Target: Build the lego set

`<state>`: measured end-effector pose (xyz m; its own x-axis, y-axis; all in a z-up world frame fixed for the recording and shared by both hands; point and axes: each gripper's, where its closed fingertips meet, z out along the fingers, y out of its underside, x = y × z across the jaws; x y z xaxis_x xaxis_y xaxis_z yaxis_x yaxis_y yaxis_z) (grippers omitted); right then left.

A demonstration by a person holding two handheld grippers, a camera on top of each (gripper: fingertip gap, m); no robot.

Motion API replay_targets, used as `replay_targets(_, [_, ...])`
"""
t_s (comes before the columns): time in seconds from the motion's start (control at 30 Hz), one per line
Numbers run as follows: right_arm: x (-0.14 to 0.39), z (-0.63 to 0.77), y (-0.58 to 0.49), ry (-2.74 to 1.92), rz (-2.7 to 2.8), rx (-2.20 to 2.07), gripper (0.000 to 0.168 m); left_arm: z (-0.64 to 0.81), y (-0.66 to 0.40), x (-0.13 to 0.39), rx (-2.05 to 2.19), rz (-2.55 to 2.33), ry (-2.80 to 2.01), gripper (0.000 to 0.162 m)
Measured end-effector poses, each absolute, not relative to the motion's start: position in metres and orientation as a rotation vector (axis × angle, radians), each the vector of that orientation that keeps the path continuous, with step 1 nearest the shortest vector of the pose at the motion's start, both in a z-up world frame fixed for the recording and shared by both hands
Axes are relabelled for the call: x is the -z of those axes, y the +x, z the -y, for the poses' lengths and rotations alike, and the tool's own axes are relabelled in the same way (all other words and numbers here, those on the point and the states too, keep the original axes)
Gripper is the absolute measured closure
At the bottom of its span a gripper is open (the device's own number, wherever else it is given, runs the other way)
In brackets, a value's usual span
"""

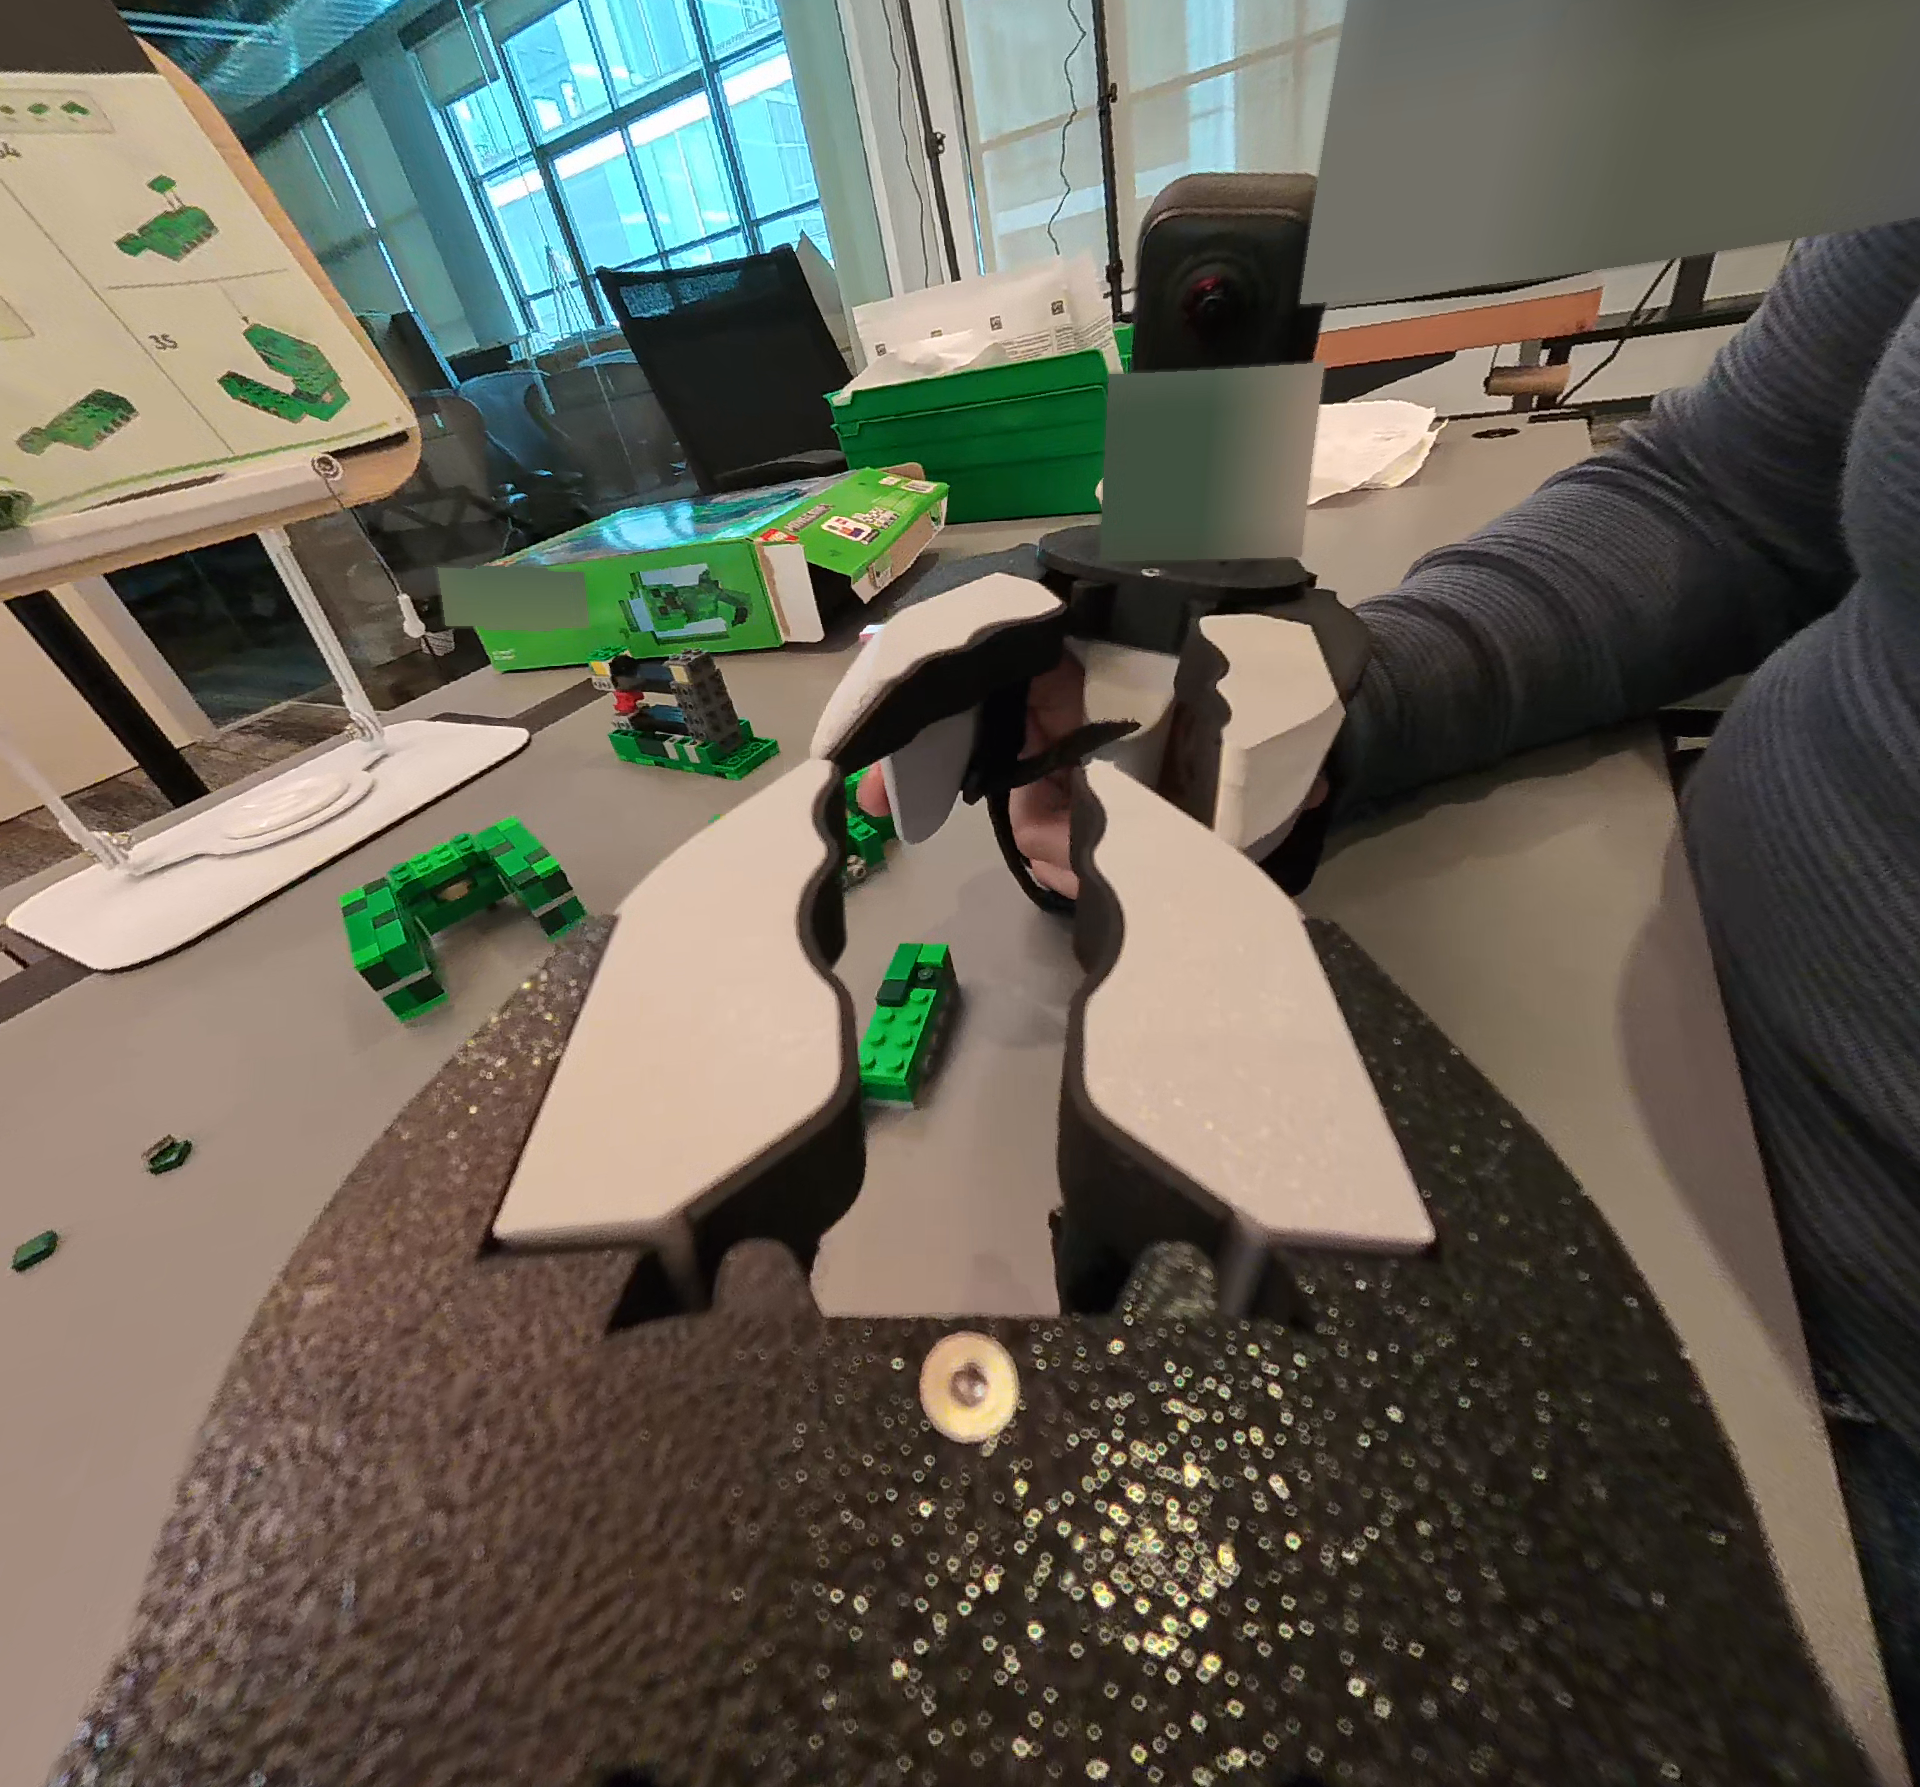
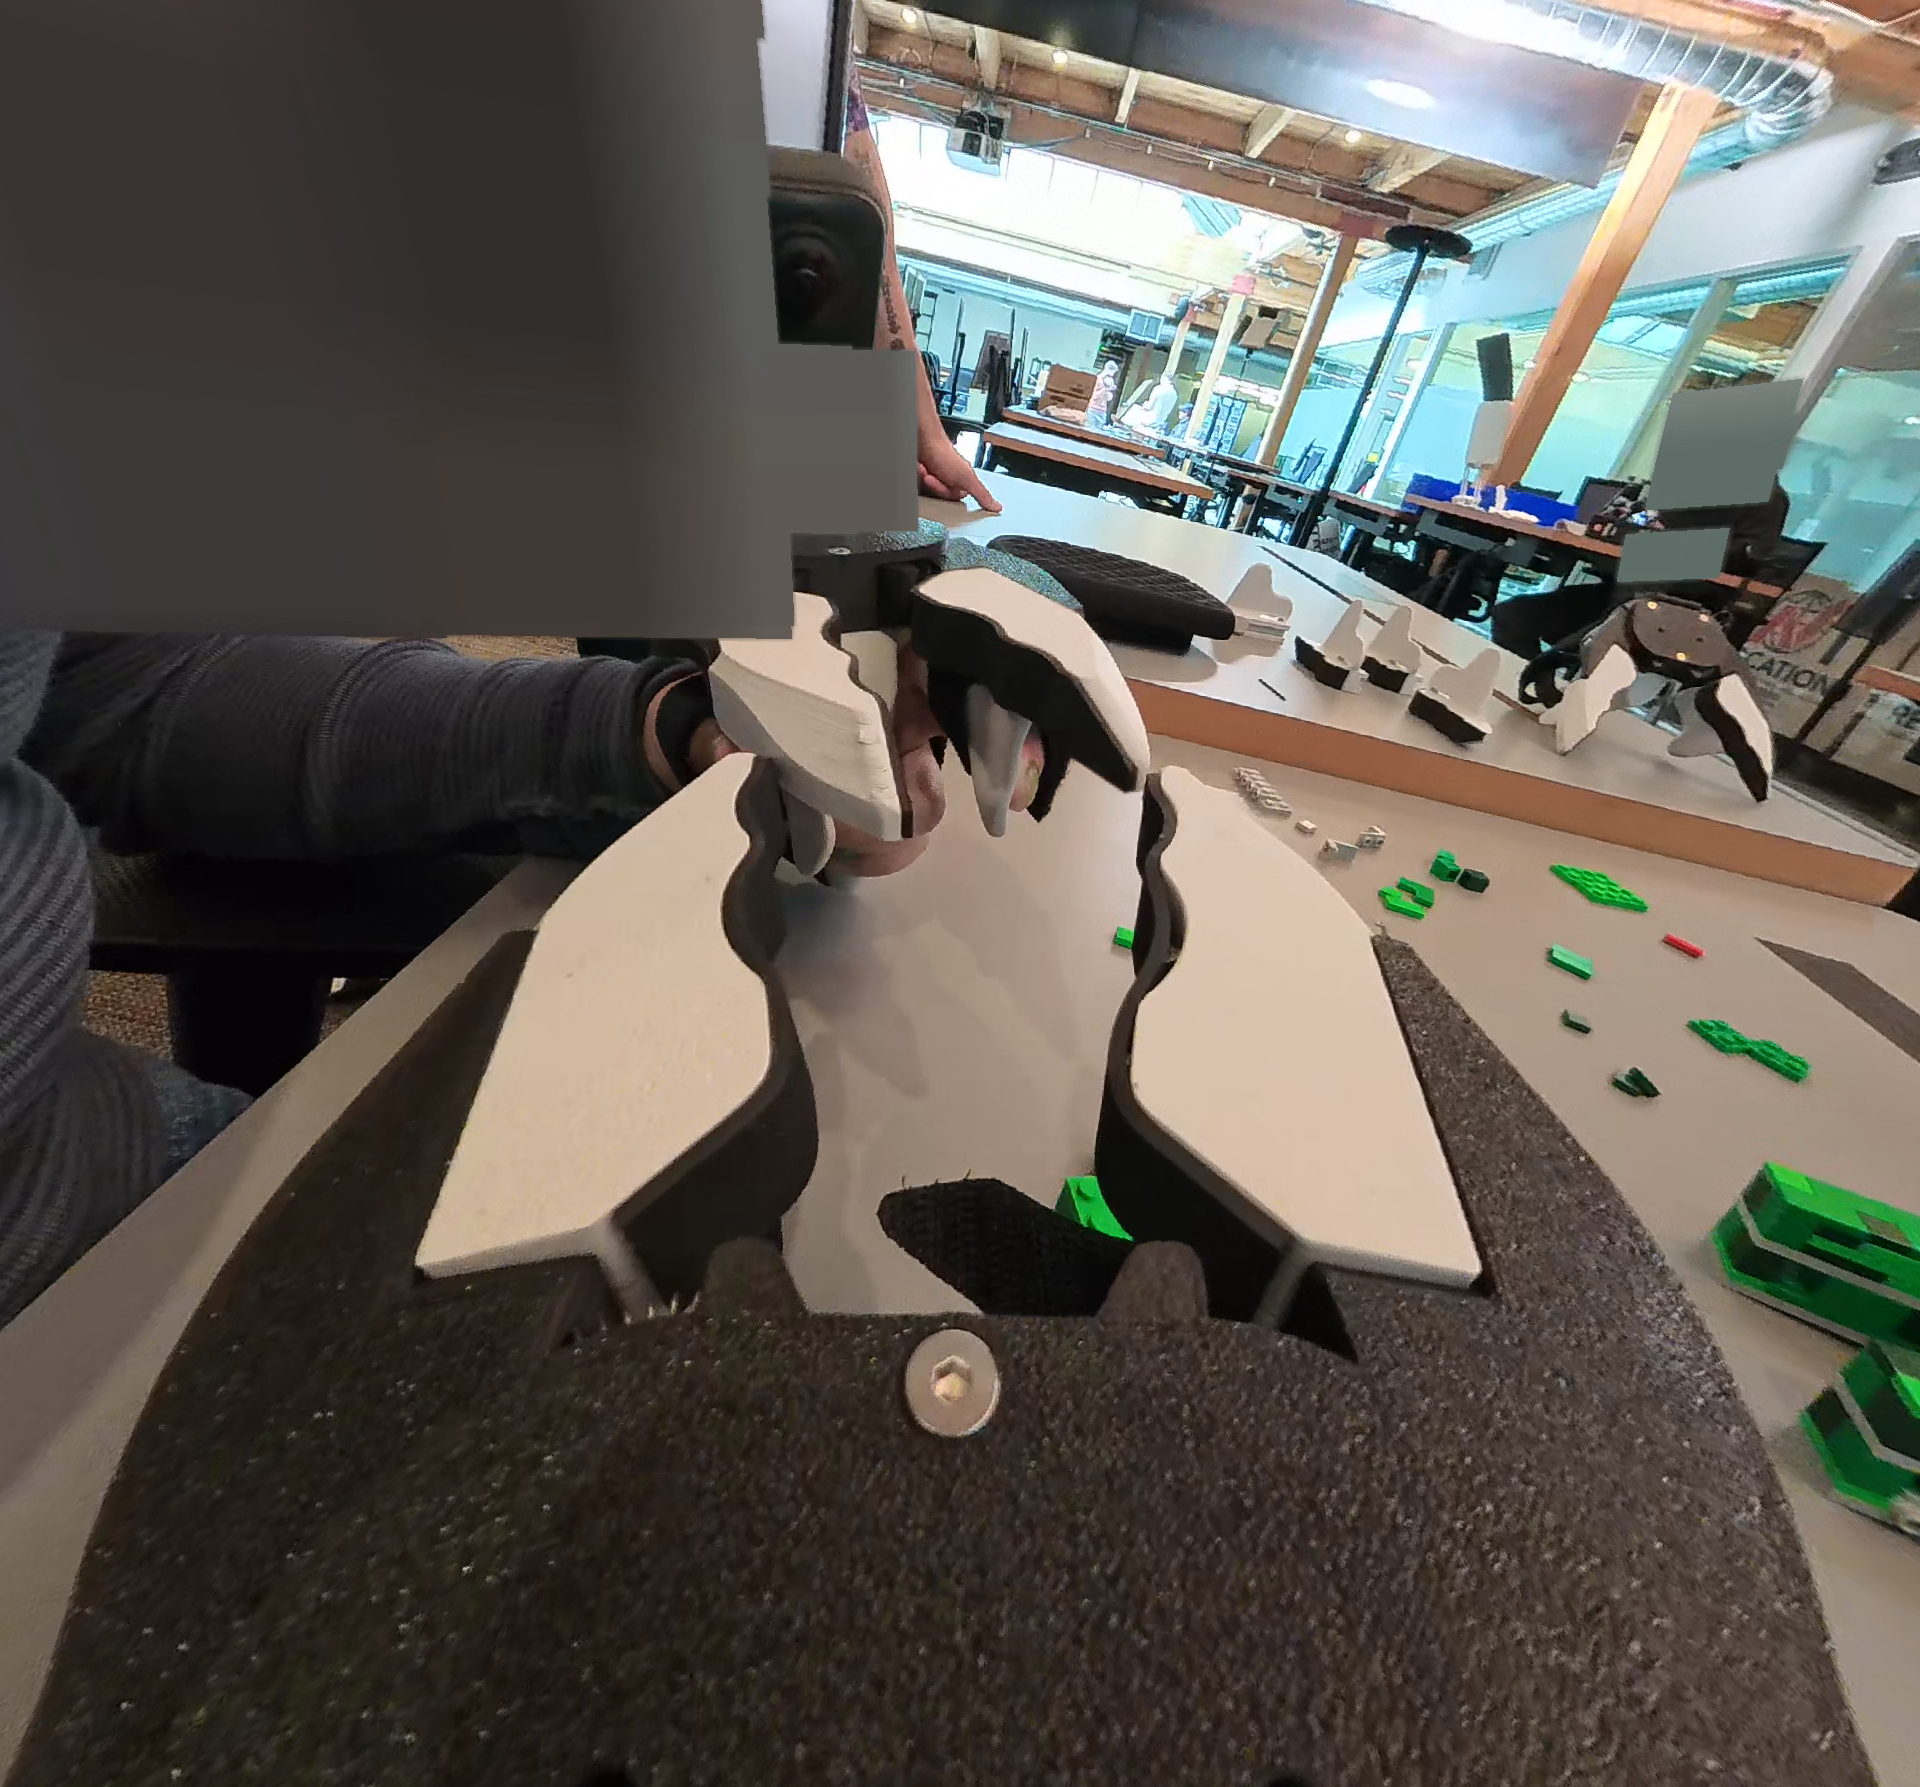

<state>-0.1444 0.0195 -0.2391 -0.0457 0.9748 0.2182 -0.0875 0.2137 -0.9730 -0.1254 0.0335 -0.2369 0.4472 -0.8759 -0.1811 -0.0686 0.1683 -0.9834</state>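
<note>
My left gripper [image 1: 961, 792] is open and hovers low over the grey table [image 1: 260, 1062]. A small green lego sub-assembly [image 1: 904, 1020] lies on the table between its fingers, untouched. My right gripper [image 2: 951, 823] is open and empty. It also shows in the left wrist view [image 1: 1049, 698], facing the left gripper from close by. A bit of green brick [image 2: 1089, 1209] shows low by the base of its right finger. A green arch-shaped assembly [image 1: 457, 896] and a dark tower on a green base [image 1: 686, 709] stand further left.
An instruction booklet [image 1: 156, 283] on a white stand, the green lego box [image 1: 707, 574] and green trays [image 1: 977, 438] are at the back. Loose green pieces [image 2: 1600, 885] and two green assemblies [image 2: 1818, 1238] lie to the right. Spare gripper fingers [image 2: 1392, 657] sit on a raised board.
</note>
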Motion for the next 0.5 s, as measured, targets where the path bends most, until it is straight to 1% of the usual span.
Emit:
replay_targets(0.4, [0.2398, -0.0175, -0.1449, -0.964, 1.296, -1.148, 0.104, -0.0352, -0.126, 0.2368, 0.705, -0.95, -1.284, 0.119])
replay_targets(0.5, [0.2423, -0.0106, -0.1472, -0.942, 1.338, -1.144, 0.11, -0.0371, -0.1242, 0.2411, 0.709, -0.955, -1.314, 0.113])
